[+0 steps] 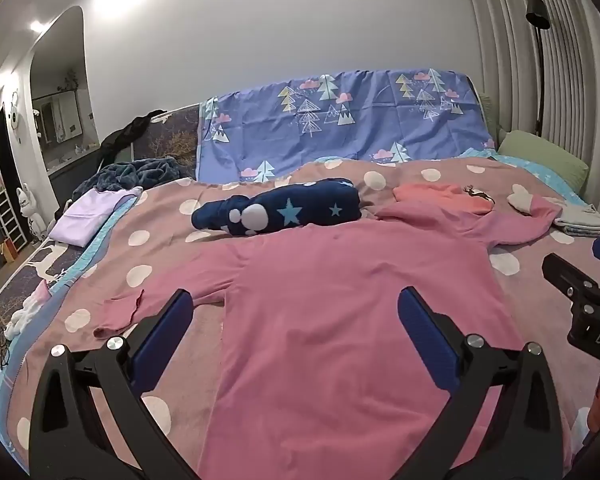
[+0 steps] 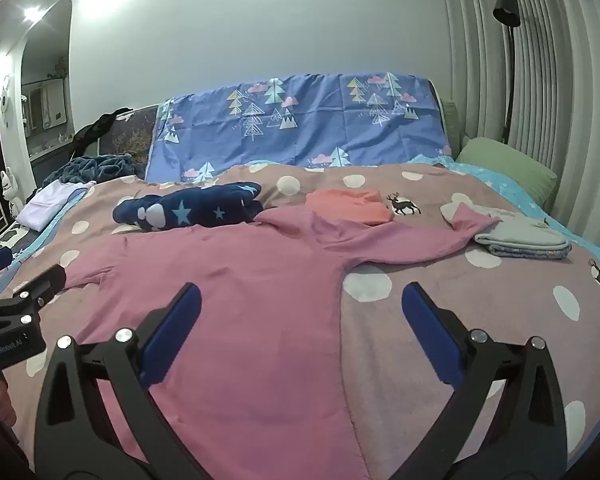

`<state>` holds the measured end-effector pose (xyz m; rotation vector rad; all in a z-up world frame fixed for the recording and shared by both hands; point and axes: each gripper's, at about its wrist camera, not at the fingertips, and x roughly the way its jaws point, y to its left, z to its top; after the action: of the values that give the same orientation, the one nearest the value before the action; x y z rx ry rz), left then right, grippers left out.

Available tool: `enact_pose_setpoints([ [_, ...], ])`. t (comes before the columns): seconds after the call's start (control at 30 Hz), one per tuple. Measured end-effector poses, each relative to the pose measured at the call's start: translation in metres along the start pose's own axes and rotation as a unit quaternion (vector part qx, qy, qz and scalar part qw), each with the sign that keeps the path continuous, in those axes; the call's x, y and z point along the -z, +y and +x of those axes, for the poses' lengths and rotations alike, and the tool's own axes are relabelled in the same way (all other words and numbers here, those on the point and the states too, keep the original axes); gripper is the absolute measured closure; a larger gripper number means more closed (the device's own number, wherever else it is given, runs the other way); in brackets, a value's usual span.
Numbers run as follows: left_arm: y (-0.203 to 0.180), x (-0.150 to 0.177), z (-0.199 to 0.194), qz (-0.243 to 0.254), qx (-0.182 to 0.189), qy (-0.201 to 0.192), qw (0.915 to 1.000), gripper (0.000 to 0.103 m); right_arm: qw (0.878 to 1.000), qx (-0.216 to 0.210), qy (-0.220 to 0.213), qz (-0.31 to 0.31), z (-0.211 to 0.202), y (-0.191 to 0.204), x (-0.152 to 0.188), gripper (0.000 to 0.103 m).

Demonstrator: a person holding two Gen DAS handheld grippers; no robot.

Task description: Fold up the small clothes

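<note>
A pink long-sleeved top (image 1: 340,312) lies spread flat on the polka-dot bed cover (image 1: 160,216), sleeves out to both sides; it also shows in the right wrist view (image 2: 236,288). My left gripper (image 1: 296,320) is open and empty, held just above the top's lower left part. My right gripper (image 2: 302,312) is open and empty above the top's right edge; it also shows at the right edge of the left wrist view (image 1: 576,280). The left gripper's side shows in the right wrist view (image 2: 24,300).
Beyond the top lie a rolled navy star-print garment (image 1: 284,208), a folded coral garment (image 1: 444,198) and a grey folded stack (image 2: 524,238). A lilac garment (image 1: 88,216) lies at the bed's left edge. A green pillow (image 2: 508,168) and a blue tree-print sheet (image 2: 300,128) stand behind.
</note>
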<state>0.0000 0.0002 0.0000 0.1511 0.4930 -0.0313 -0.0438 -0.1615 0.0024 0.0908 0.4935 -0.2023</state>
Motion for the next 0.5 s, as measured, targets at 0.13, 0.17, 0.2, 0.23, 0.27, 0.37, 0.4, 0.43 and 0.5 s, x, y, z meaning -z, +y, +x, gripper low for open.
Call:
enact_pose_setpoints([
  [0.13,0.0,0.0,-0.001,0.001,0.0,-0.001,1.0,0.001,1.0,0.006,-0.009,-0.003,-0.001,0.0,0.003,0.002],
  [0.17,0.0,-0.001,0.002,0.002,0.002,0.005,1.0,0.001,1.0,0.006,-0.007,-0.001,0.0,0.0,0.004,0.002],
  [0.2,0.0,-0.001,0.003,0.002,0.003,0.009,1.0,0.001,1.0,0.006,-0.007,0.001,-0.002,0.002,0.002,0.002],
  [0.23,-0.003,0.003,0.001,0.003,0.003,0.008,1.0,0.001,1.0,0.005,-0.006,0.002,-0.007,0.007,-0.005,0.002],
  [0.27,-0.005,0.006,0.002,0.003,0.004,0.008,1.0,0.001,1.0,0.005,-0.003,0.005,-0.006,0.008,-0.008,0.002],
  [0.37,-0.005,0.012,0.002,0.003,0.006,0.009,0.9999,0.001,1.0,0.0,-0.02,-0.002,-0.008,0.005,0.004,0.002],
  [0.4,-0.004,0.013,0.001,0.002,0.006,0.009,0.9999,0.001,1.0,0.0,-0.019,-0.002,-0.008,0.005,0.004,0.002],
  [0.43,-0.004,0.013,0.001,0.002,0.006,0.01,0.9999,0.001,1.0,-0.001,-0.018,-0.003,-0.01,0.003,0.002,0.002],
  [0.5,-0.004,0.014,0.001,0.003,0.007,0.01,0.9999,0.001,1.0,-0.001,-0.018,-0.005,-0.013,0.005,0.001,0.002],
])
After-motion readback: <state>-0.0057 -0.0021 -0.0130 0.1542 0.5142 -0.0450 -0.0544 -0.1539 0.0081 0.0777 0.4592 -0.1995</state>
